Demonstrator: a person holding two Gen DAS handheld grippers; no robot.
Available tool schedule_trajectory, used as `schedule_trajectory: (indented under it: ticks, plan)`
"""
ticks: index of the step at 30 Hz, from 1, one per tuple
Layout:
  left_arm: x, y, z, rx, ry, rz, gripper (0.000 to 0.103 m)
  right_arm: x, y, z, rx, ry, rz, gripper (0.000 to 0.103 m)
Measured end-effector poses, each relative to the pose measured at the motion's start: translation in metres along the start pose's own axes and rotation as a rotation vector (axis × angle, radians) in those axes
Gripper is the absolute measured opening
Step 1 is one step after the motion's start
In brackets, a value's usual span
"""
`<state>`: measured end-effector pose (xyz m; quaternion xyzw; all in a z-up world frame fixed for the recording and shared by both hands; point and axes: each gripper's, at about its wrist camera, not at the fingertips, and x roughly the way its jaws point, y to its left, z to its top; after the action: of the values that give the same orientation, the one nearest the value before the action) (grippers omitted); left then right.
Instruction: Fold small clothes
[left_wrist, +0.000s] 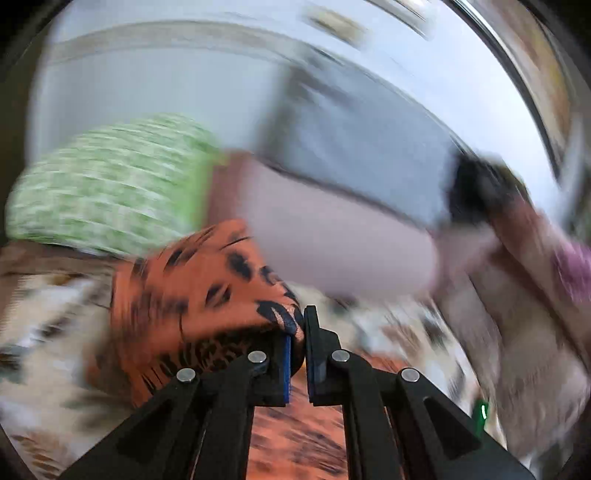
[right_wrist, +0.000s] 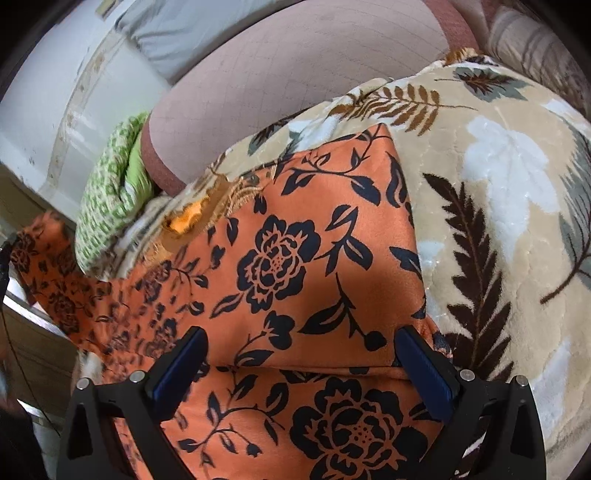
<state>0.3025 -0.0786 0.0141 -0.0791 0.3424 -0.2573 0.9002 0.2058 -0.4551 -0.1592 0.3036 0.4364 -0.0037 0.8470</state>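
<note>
The orange satin cloth with black flowers (right_wrist: 295, 258) lies on the beige leaf-print blanket (right_wrist: 498, 206) on the bed. My left gripper (left_wrist: 298, 332) pinches one lifted edge; thin bite on slippery fabric, so I reckon it could slip out. My right gripper (right_wrist: 301, 363) hovers low over the cloth, fingers spread, holding nothing.

We count one orange floral garment (right_wrist: 295, 258), one green patterned cloth (right_wrist: 107, 206), one leaf-print blanket (right_wrist: 498, 184), two pillows, pink (right_wrist: 295, 74) and grey (right_wrist: 177, 33)
</note>
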Motion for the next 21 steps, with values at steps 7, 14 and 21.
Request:
schedule_trajectory:
  ticks: [7,14,21]
  plan:
    - [0.155,-0.085,-0.157,0.238,0.547,0.019,0.043,-0.058,-0.032,-0.011,0.088,-0.086,0.038,0.103]
    - [0.074,-0.028,-0.13,0.096,0.371,-0.053,0.069,-0.075,-0.024,-0.01,0.024,-0.089,0.031,0.103]
    - [0.039,0.091,-0.119,-0.1,0.291,0.234,0.077,-0.017,0.01,0.026,0.139,0.0,0.231,0.103]
